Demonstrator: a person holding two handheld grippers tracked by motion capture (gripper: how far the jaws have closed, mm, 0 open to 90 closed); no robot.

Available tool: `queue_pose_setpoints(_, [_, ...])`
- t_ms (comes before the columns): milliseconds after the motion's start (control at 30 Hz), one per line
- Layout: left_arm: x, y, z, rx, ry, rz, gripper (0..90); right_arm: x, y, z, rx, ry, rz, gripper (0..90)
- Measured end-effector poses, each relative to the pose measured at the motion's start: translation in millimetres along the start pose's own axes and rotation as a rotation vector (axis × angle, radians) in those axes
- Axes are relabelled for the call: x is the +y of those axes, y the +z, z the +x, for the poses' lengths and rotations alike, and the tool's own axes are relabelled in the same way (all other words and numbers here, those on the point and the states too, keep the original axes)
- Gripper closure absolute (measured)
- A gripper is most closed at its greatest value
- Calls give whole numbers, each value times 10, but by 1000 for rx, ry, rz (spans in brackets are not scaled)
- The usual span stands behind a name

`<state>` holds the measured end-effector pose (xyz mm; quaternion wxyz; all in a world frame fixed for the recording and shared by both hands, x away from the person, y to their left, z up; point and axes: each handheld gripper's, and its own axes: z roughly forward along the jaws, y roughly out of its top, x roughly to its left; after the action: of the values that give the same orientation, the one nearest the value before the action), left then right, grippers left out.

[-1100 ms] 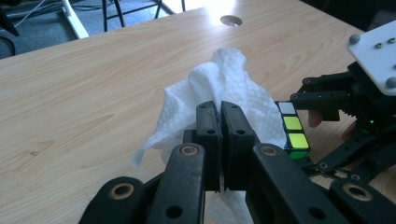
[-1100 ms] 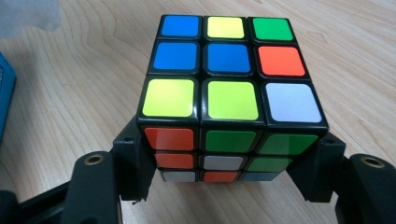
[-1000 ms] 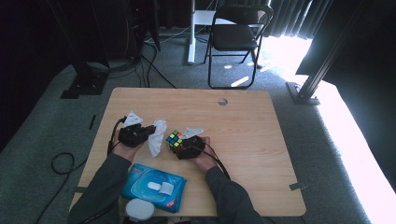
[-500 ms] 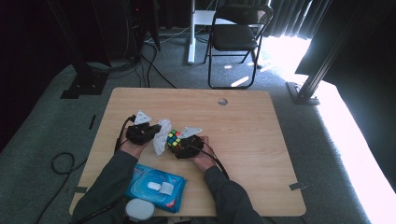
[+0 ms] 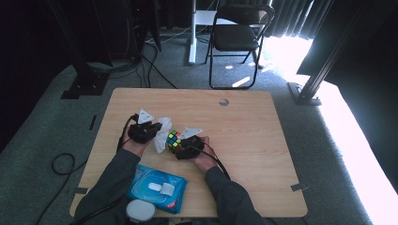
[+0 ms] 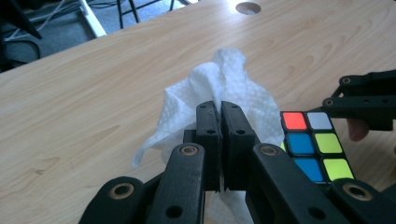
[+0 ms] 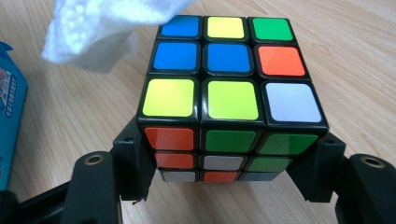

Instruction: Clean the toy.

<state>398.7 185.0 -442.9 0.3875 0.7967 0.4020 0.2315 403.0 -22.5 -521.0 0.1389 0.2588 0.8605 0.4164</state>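
The puzzle cube [image 5: 173, 139] sits just left of the worktop's [image 5: 244, 140] centre, clamped between the jaws of the right hand-held gripper [image 5: 180, 146], whose pads press on two opposite side faces low down; a cube has no long axis, but it is held square and upright, one full face of blue, yellow, green, orange and white stickers turned up, an orange-and-green face toward the right gripper's camera. The left hand-held gripper [image 5: 152, 133] has its jaws together, pinching a crumpled white wipe [image 5: 162, 133] that stands up from the jaws and hangs just beside the cube at its 9 o'clock — in the right gripper view a corner of the wipe [image 7: 107, 28] overlaps the cube's [image 7: 224, 84] far upper-left edge, though whether it touches cannot be told. In the left gripper view the wipe [image 6: 219, 93] rises over the closed jaws and the cube [image 6: 313, 149] lies at 3 o'clock of them. A blue pack of wipes [image 5: 157, 188] lies at the cube's 6 o'clock near the worktop's front edge, with a round grey-white object [image 5: 140, 211] beside it at the edge. A folding chair [image 5: 237, 37] stands on the floor beyond the worktop at 12 o'clock — well apart.
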Motion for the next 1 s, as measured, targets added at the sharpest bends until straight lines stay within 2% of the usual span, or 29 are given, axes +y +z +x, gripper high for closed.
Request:
queue_pose_setpoints(233, [11, 9, 13, 11, 2, 2, 873, -15, -2, -1, 1, 1, 3, 338])
queue_pose_setpoints(500, [8, 78, -42, -2, 10, 12, 872, -10, 7, -7, 7, 7, 3, 338])
queue_pose_setpoints(1000, [-30, 235, -217, -26, 64, 55, 867, 9, -6, -16, 13, 20, -7, 339])
